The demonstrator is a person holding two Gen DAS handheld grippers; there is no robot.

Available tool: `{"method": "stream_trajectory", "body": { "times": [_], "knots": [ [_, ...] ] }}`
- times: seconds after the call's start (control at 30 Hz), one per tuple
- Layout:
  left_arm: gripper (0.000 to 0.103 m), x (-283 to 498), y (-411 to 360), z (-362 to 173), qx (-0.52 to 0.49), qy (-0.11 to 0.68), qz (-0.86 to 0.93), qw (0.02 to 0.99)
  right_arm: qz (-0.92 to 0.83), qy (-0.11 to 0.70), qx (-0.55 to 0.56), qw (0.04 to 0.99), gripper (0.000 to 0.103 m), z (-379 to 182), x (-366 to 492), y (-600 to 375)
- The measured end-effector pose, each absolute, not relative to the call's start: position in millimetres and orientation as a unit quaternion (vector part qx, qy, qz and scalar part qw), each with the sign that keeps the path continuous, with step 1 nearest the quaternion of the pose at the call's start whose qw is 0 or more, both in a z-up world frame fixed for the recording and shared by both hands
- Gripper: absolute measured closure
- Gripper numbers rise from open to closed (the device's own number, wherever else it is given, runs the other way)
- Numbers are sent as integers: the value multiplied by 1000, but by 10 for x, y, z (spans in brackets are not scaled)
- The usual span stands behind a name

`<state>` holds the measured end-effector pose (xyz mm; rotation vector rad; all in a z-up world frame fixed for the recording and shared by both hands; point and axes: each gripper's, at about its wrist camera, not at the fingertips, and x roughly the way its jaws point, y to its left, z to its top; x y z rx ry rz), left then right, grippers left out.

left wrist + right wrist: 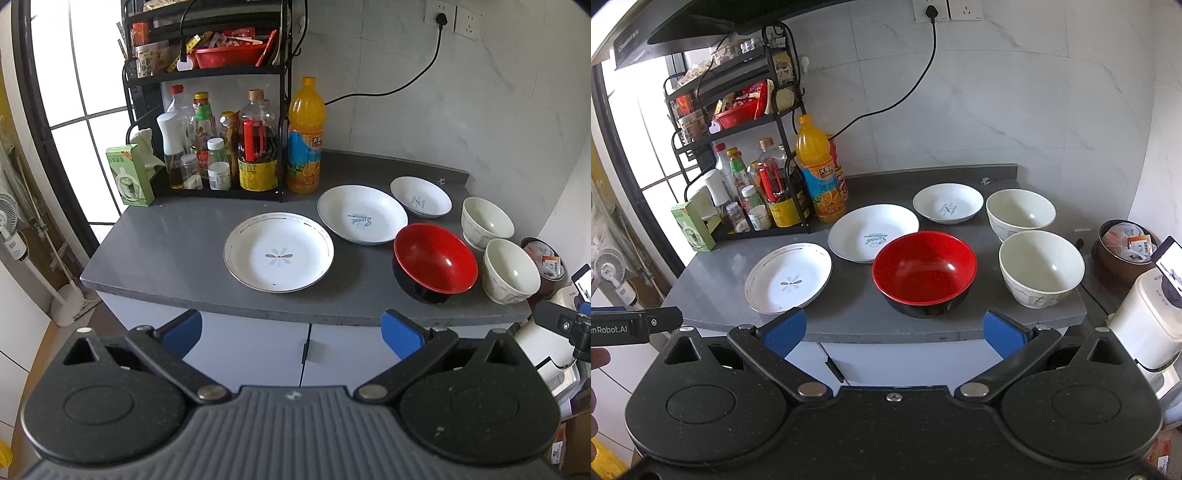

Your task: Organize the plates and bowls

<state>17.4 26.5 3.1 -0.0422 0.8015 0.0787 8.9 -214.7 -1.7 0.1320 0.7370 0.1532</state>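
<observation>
**Both grippers wide and empty short of the counter**

The left gripper (291, 332) has its blue fingers (184, 330) spread wide with nothing between them, held short of the counter (166, 251) edge. Just beyond the gap lies the flower plate (279, 252); beyond the right-hand finger stands the red bowl (436, 260), and past it the lettered plate (362, 214) and the small dish (421, 196). Further right are the near white bowl (511, 270) and the far white bowl (487, 221), side by side. Beyond the left-hand finger rises the rack of bottles (207, 110) with the orange drink bottle (306, 136) beside it.

The right gripper (893, 332) is equally wide and empty. Here the red bowl (924, 273) sits straight ahead between the fingers, overlapping the lettered plate (873, 237) in this view, whether touching cannot be told. The flower plate (788, 277) lies beyond the left-hand finger, the two white bowls beyond the right-hand one.

Only the right view shows the other gripper's black body at its left edge and a fingertip of the person's hand (598, 360). Only the left view shows a window and a fan (9, 218) far left.
</observation>
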Motion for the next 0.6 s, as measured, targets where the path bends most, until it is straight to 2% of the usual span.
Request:
{"method": "stream_trajectory", "body": {
  "times": [0.6],
  "knots": [
    [0,259,189,33,-24,399,40,916,71,351,57,932,0,38,150,-2186]
  ]
}}
